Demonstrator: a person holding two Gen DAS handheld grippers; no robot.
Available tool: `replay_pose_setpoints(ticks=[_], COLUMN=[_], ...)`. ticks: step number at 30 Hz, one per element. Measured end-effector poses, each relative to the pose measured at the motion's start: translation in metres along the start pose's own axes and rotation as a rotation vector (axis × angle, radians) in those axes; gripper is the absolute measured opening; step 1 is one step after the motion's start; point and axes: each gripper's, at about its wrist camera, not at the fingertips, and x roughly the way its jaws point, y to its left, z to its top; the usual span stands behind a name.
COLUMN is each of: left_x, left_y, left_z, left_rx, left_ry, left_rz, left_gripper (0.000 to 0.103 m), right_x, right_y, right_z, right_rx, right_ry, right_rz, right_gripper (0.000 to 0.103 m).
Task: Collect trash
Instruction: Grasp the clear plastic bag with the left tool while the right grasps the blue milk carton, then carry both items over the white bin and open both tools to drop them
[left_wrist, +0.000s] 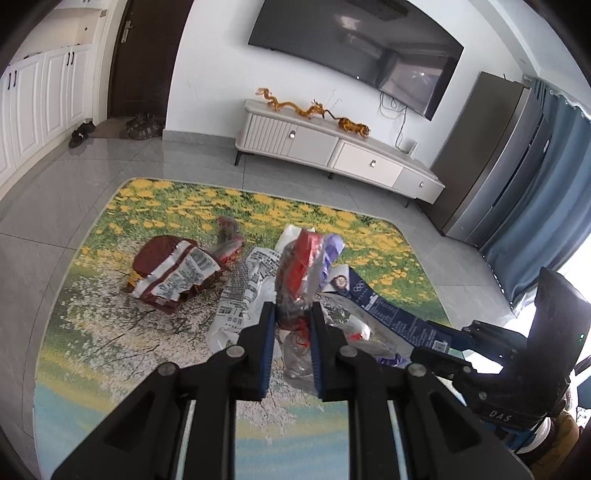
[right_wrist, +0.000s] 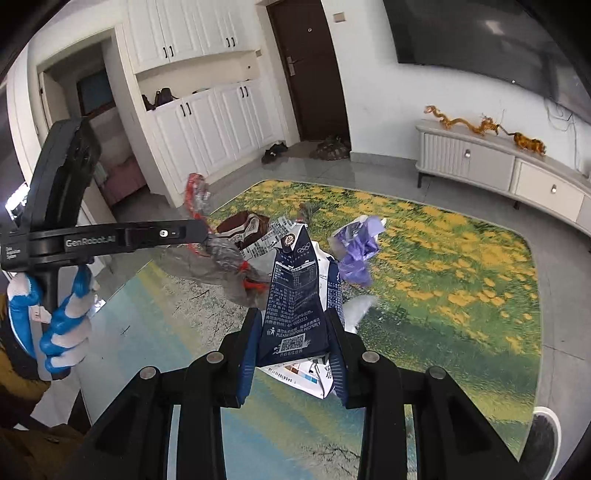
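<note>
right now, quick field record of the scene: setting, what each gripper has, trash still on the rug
setting: living room, flowered rug on tiled floor
left gripper: shut on red and clear wrapper, lifted off the rug
right gripper: shut on dark blue carton
still on rug: dark red snack bag, white printed bag, purple wrapper
background: tv cabinet under a wall tv
bin: none in view

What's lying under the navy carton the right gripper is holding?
Below the navy carton, a white printed wrapper pokes out over the floral rug. The carton and the right gripper cover the rest of that wrapper.
</note>
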Motion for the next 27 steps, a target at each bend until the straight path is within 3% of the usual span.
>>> replay_pose_setpoints(ticks=[6,17,27], left_x=[-0.021,-0.053,-0.045], left_y=[0.004,-0.012,-0.09], left_z=[-0.008,-0.006,0.01], left_rx=[-0.015,-0.009,0.099], left_ry=[-0.027,-0.091,-0.098], left_rz=[0.008,-0.014,-0.099], left_gripper=[0.016,0.016,0.016], right_x=[-0.02,-0.086,-0.167], right_y=[0.012,0.014,-0.044], right_z=[-0.001,0.006,-0.016], right_rx=[-0.019,0.006,0.117], right_ry=[-0.032,-0.186,-0.321], right_rz=[-0.031,-0.08,-0.231], right_gripper=[0.032,0.032,0.032])
